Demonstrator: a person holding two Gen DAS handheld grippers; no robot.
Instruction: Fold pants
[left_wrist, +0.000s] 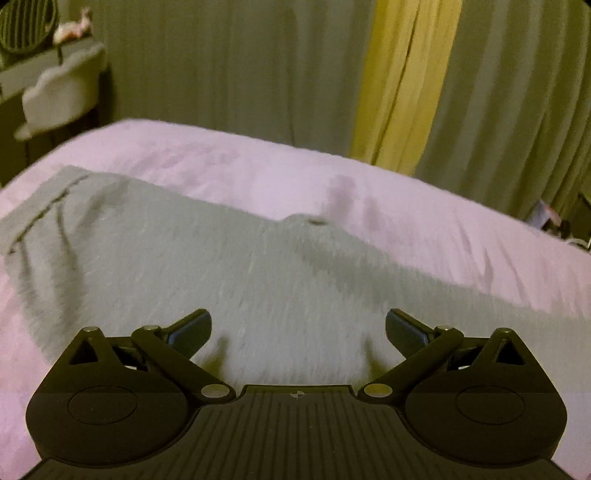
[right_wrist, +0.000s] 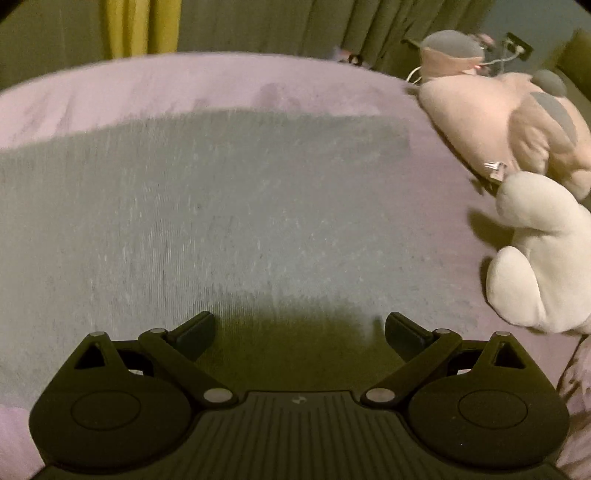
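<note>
Both tools, left (left_wrist: 298, 328) and right (right_wrist: 300, 330), hung wide and empty over grey pants (left_wrist: 177, 266) spread on the bed (left_wrist: 240, 162), seemingly ready for gripping.

bed: pink blanket (left_wrist: 258, 166) | back: curtains (left_wrist: 221, 66) | right edge: plush toys (right_wrist: 532, 251)

Grey ribbed-knit cloth pants (left_wrist: 207, 266) lie on a soft matt lilac bedsheet (left_wrist: 229, 162); matt black plastic grippers, plush fabric toy (right_wrist: 532, 251).

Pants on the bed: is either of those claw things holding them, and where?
Neither. The left gripper and right gripper both gape open above the pants.
</note>
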